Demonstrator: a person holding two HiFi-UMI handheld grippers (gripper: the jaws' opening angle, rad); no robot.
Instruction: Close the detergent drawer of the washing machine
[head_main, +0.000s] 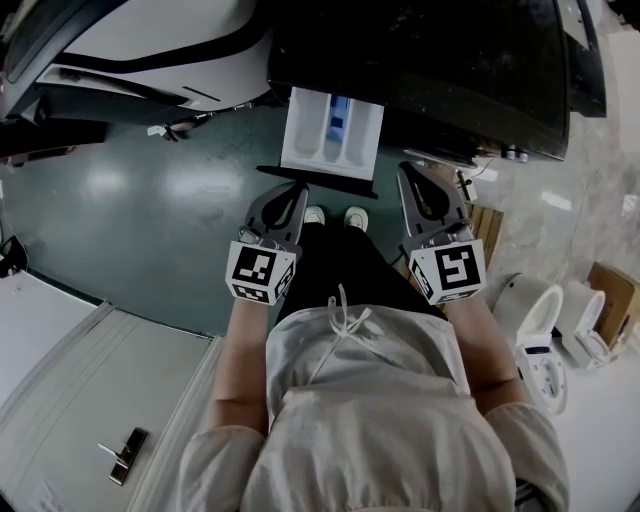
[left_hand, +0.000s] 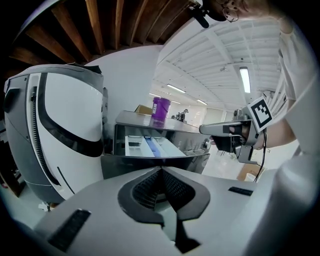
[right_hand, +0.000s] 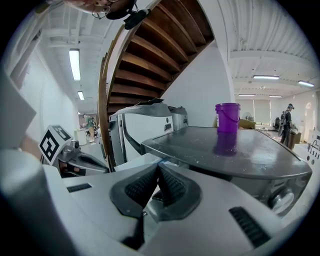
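At your far left stands a white machine (head_main: 150, 45), just beside the dark washer (head_main: 430, 60) on the teal floor (head_main: 130, 200). Your left gripper (head_main: 299, 189) hangs low before the washer with its fingers pressed together and nothing between them; its own view shows the ribbed pads (left_hand: 150, 189) meeting at the tip. Just ahead of it and slightly to its right, the drawer (head_main: 330, 130) stands pulled out from the washer's front, its white compartments open to the top and a blue part in the middle. The left gripper's tip is near the drawer's dark front panel, and I cannot tell from above whether they touch. Your shoes (head_main: 335, 215) sit below the drawer, between the two grippers. Your right gripper (head_main: 405, 172) is at the drawer's right side, near the washer's front, fingers likewise shut together and holding nothing. A purple bucket (right_hand: 227, 117) stands upright on the washer's top. Farther right, white toilets (head_main: 545, 325) sit on the floor.
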